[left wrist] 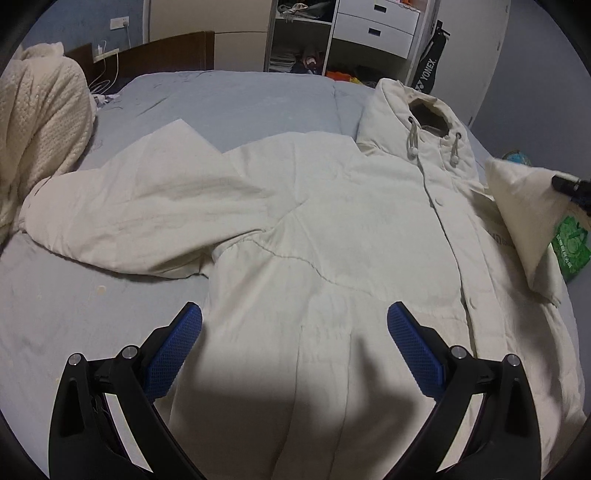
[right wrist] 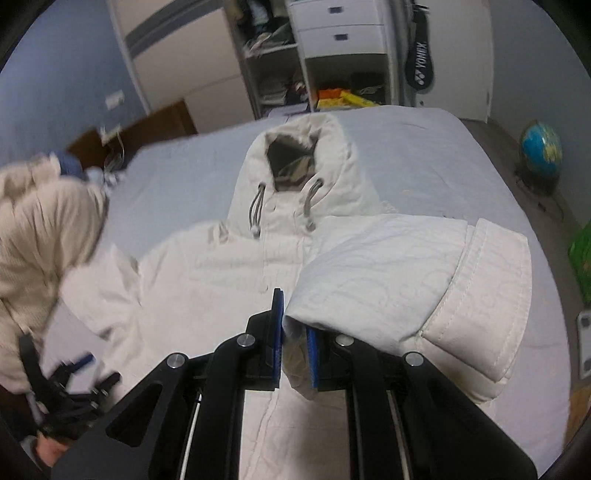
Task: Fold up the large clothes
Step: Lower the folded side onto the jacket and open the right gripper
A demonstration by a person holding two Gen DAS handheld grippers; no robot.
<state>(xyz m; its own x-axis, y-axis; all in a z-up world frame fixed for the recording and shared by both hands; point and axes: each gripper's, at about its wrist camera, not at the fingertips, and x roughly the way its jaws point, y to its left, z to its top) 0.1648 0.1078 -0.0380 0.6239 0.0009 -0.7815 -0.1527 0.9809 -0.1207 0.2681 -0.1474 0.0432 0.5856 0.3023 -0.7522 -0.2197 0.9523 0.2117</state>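
A cream hooded padded jacket (left wrist: 332, 221) is spread front-up across the grey-blue bed (left wrist: 229, 99), filling the middle of the left wrist view, with its hood (left wrist: 417, 107) toward the upper right and its drawstrings (left wrist: 413, 138) lying on the chest. One sleeve (left wrist: 122, 218) is stretched toward the left of the frame. The other sleeve (right wrist: 406, 273) is lifted off the bed and is seen folded over the jacket body at the centre right of the right wrist view, its stitched cuff (right wrist: 491, 295) hanging to the right.

A fold of that sleeve's fabric is pinched by the right tool (right wrist: 295, 332), whose blue pads are pressed together on it at the lower centre. The left tool (left wrist: 295, 325) is held above the jacket's lower body with its pads spread wide and nothing between them.

A knitted cream blanket (left wrist: 40, 122) is heaped at the left edge of the bed. Beyond the bed, a white shelving unit with drawers (left wrist: 373, 29) and a racket bag (left wrist: 428, 70) are seen along the top. A globe (right wrist: 541, 151) is seen on the floor at the right.
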